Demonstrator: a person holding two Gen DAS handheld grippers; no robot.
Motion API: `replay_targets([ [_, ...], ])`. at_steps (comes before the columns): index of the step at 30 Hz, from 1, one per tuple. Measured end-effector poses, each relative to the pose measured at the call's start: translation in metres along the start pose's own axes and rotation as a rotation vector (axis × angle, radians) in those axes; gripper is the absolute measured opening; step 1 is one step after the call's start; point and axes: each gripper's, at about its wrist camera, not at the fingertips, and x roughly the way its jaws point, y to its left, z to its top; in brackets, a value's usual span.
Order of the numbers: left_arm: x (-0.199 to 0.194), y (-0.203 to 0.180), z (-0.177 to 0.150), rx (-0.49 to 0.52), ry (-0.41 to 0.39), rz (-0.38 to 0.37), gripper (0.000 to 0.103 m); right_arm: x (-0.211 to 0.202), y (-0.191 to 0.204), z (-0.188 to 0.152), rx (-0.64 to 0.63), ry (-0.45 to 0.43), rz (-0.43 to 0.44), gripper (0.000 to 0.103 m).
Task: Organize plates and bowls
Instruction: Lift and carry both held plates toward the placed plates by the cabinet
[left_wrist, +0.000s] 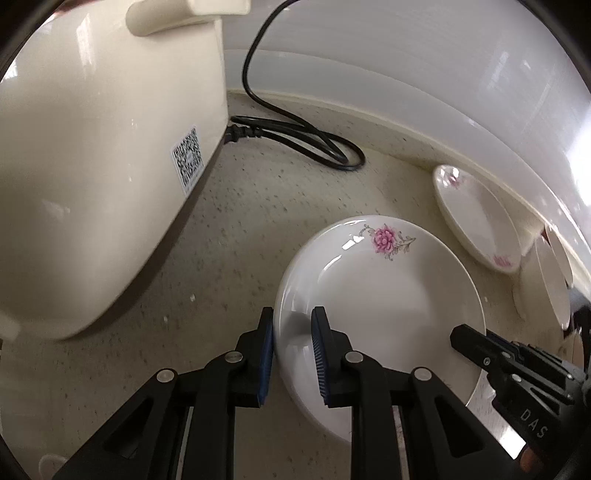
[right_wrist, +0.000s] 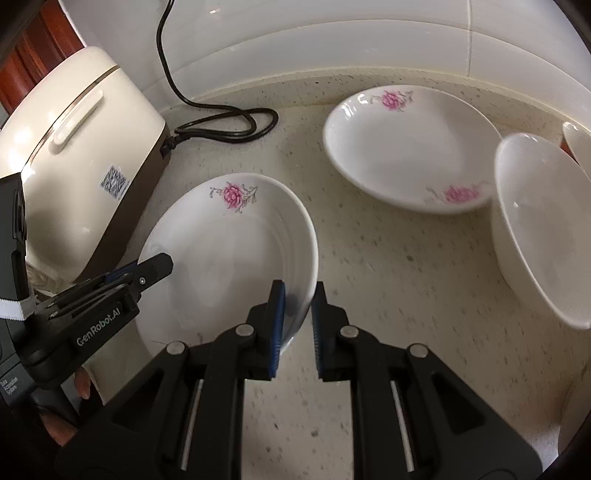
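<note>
Rice cooker (left_wrist: 103, 177) cut off at left edge (its QR label (left_wrist: 188, 159) too blurred to read)

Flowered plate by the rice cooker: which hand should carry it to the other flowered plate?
Right, probably: the right gripper pinches the plate rim facing the other plate; the left gripper pinches the rice cooker side.

left tongs (left_wrist: 291, 354): black, blue ribbed pads, silver screws | right tongs (right_wrist: 297, 325): same; white "GenRobot.AI" lettering

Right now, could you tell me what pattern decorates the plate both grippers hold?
White plate with a pink flower, grey leaves; clearest in the right wrist view.
</note>
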Motion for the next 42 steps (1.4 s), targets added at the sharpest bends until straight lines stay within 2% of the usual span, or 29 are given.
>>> replay_targets([
  [6,-0.011,-0.013,-0.022,0.067,-0.001,0.002,0.021,-0.014,-0.005,-0.022,-0.017,-0.006,-0.002,0.016],
  [8,-0.015,-0.018,-0.026,0.097,-0.007,0.024,0.025,-0.019,-0.008,-0.03,-0.022,-0.006,0.004,0.016],
  [10,-0.016,-0.023,-0.029,0.109,-0.002,0.043,0.035,-0.026,-0.009,-0.04,-0.034,-0.009,-0.002,0.017],
  [13,-0.018,-0.027,-0.035,0.116,0.006,0.036,0.039,-0.034,-0.015,-0.049,-0.026,-0.007,-0.007,0.017],
  [14,-0.018,-0.03,-0.037,0.122,0.012,0.024,0.038,-0.035,-0.015,-0.05,-0.029,-0.007,-0.012,0.017],
  [15,-0.021,-0.031,-0.041,0.132,0.015,0.006,0.027,-0.036,-0.015,-0.052,-0.032,-0.007,-0.019,0.017],
  [16,-0.025,-0.035,-0.045,0.151,0.011,0.001,0.025,-0.037,-0.016,-0.054,-0.032,-0.008,-0.021,0.017],
  [21,-0.035,-0.039,-0.063,0.177,0.014,-0.031,0.022,-0.045,-0.023,-0.064,-0.012,-0.012,-0.034,0.017],
  [28,-0.051,-0.044,-0.08,0.177,0.002,-0.018,0.013,-0.064,-0.03,-0.085,-0.005,0.0,-0.043,0.017],
  [37,-0.067,-0.053,-0.09,0.171,-0.021,-0.022,0.011,-0.083,-0.032,-0.1,-0.025,-0.009,-0.043,0.017],
  [40,-0.068,-0.053,-0.092,0.141,-0.017,-0.03,0.012,-0.086,-0.04,-0.106,-0.015,0.001,-0.04,0.017],
  [42,-0.067,-0.046,-0.092,0.102,-0.014,-0.031,0.019,-0.087,-0.043,-0.109,-0.014,0.005,-0.037,0.017],
])
